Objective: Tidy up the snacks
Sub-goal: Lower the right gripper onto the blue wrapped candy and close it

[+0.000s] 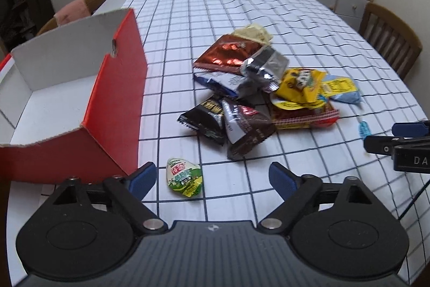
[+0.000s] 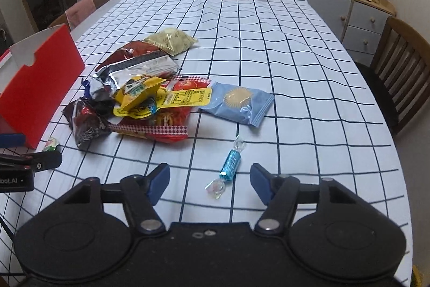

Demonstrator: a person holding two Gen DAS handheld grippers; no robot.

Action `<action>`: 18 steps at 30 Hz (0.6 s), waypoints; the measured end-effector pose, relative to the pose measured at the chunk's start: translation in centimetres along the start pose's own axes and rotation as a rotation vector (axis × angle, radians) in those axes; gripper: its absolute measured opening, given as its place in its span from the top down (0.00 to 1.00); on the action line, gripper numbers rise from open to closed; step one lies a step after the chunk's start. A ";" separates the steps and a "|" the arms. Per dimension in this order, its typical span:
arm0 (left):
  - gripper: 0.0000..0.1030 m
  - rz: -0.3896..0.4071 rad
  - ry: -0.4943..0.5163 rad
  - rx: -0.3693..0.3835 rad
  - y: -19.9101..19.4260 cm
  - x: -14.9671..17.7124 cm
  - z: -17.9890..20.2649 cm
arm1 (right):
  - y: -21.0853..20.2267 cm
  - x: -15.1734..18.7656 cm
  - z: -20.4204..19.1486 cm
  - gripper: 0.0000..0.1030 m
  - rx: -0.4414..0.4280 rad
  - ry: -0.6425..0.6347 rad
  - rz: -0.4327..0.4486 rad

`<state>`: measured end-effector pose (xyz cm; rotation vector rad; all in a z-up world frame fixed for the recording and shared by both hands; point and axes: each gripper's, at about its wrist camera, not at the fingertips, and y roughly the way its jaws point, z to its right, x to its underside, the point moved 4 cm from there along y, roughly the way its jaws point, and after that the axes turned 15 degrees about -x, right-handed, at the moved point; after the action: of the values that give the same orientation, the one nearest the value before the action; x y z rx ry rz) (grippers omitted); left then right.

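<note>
1. Left wrist view: left gripper [image 1: 212, 180] sits nearest the lens, jaws spread wide, nothing between the pads. Small green sachet [image 1: 185, 177] lies on the tablecloth [image 1: 309, 26] between the fingertips, closer to the left pad, not touched.
2. Red box [image 1: 107, 109] stands just left of that gripper, top open, white floor bare where visible. Judging by that, sorting has barely started; the step in hand looks like the first pick.
3. Next move, my call: lower over the sachet, close, lift over the near red wall, release inside. Wall stands close to the left finger, so a sideways drift risks a bump.
4. Snack pile [image 1: 258, 88] lies ahead, apart from the sachet and the box. Room between pile and box is open cloth. Right gripper's black body pokes in at the right edge.
5. Right wrist view: right gripper [image 2: 209, 183] is also spread wide and empty. Blue wrapped candy [image 2: 230, 166] lies between its fingertips, untouched, angled along the approach line.
6. Light-blue packet [image 2: 237, 105] lies beyond the candy, just right of the pile. Table edge curves away on the right with a wooden chair [image 2: 403, 66] past it; plenty of clear cloth around the candy.
7. Box is far left from here, across the left gripper, so a crossing carry needs care.
</note>
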<state>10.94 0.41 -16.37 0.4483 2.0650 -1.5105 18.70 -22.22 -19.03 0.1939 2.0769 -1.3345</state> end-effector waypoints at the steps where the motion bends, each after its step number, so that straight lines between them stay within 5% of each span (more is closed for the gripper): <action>1: 0.19 -0.013 -0.008 -0.010 0.4 0.0 -0.1 | 0.3 -0.1 0.2 0.43 -0.004 0.005 -0.008; 6: 0.36 -0.131 -0.089 0.008 2.7 -0.1 -0.8 | 1.7 -0.5 1.1 0.55 -0.016 0.043 -0.042; 14: 0.43 -0.199 -0.141 0.000 4.0 -0.1 -1.1 | 2.6 -0.6 2.1 0.67 -0.019 0.065 -0.071; 18: 0.48 -0.207 -0.164 -0.007 4.2 -0.4 -1.2 | 2.7 -0.8 2.2 0.82 -0.016 0.050 -0.083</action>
<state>13.29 2.88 -19.05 0.1049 2.0369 -1.5988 21.56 -22.67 -21.20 0.1375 2.1577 -1.3748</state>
